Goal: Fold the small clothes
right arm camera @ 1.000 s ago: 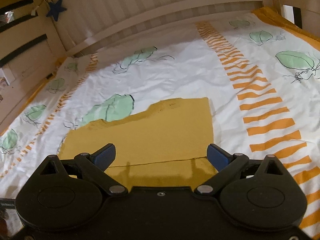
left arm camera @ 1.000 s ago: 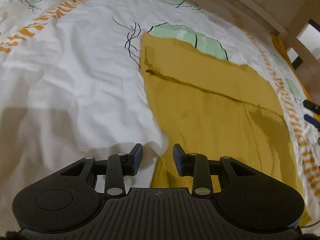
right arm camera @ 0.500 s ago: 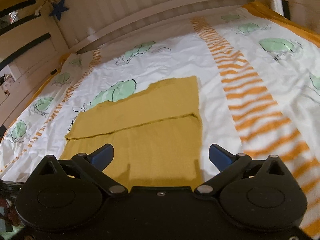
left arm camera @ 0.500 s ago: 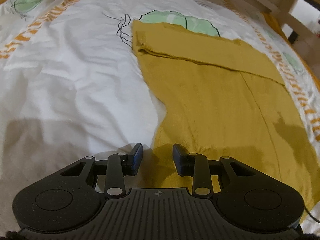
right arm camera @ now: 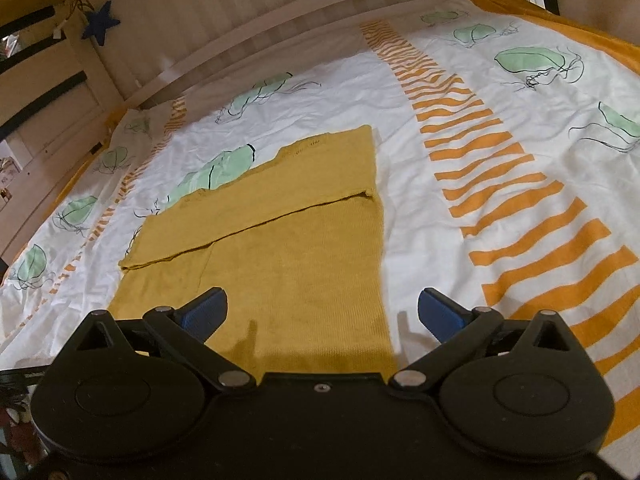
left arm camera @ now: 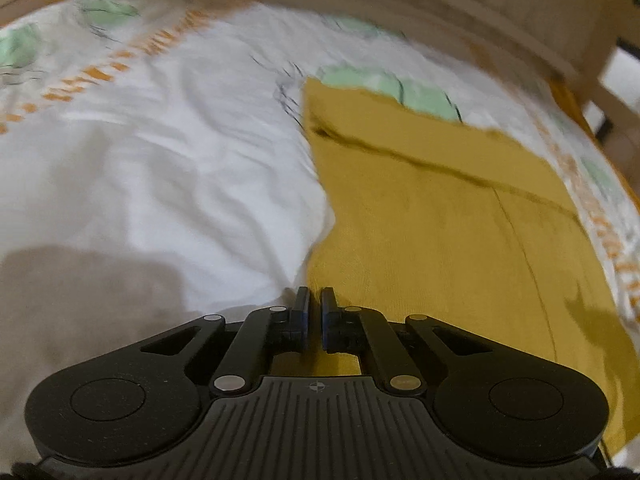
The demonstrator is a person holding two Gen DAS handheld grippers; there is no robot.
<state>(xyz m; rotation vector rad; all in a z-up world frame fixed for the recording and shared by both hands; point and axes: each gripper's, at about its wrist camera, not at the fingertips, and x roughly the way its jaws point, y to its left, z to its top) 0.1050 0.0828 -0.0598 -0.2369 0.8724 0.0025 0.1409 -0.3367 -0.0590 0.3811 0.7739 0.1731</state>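
A mustard-yellow knit garment (left arm camera: 440,220) lies flat on the bed, with its far part folded over along a straight edge. In the left wrist view my left gripper (left arm camera: 311,300) has its jaws closed on the garment's near left edge. The garment also shows in the right wrist view (right arm camera: 288,248). My right gripper (right arm camera: 322,312) is wide open and empty, held just above the garment's near right corner, one finger (right arm camera: 204,312) over the cloth and the other over the sheet.
The bed cover (right arm camera: 500,168) is white with orange stripes and green leaf prints, slightly wrinkled. A wooden bed rail (right arm camera: 280,24) runs along the far side. A blue star (right arm camera: 102,22) hangs at the far left corner.
My left gripper has closed from partly open onto the garment's near left edge. The right gripper has pulled back toward the near edge and stays wide open.
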